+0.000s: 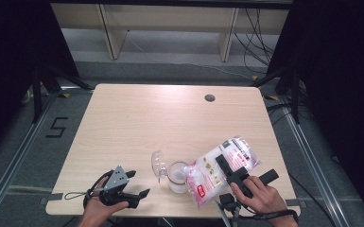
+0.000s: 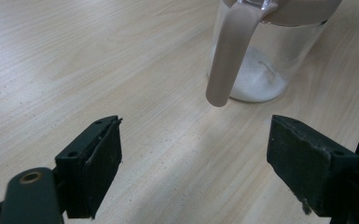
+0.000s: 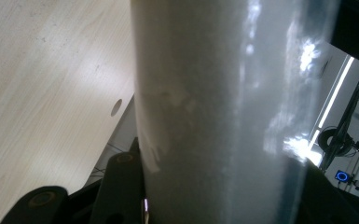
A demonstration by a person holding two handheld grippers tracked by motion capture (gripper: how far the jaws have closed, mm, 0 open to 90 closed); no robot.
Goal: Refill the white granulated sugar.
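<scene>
right now pouring white granules from a clear bag (image 1: 224, 168) into a glass jar (image 1: 178, 176) at the lower middle of the high view, near the front edge of the table (image 1: 137, 118). right gripper (image 1: 231, 171) at the lower right, clamped on the bag's middle, tilting its mouth down toward the jar rim; in the right gripper view, pale bag film (image 3: 224, 112) up the centre between the dark jaws. left gripper (image 1: 133, 189) at the lower left, well apart from the jar, jaws spread wide and holding nothing; in the left gripper view, the jar (image 2: 261, 60) at the upper right with a thin white layer on its bottom and a brownish strap (image 2: 228, 56) hanging down its side. hinged lid (image 1: 158, 164) tipped open just left of the jar. to do this well, probably best: keep the bag's mouth directly over the opening, tilt slowly, steady the jar with the free gripper if it shifts, and watch for spill along the rim.
</scene>
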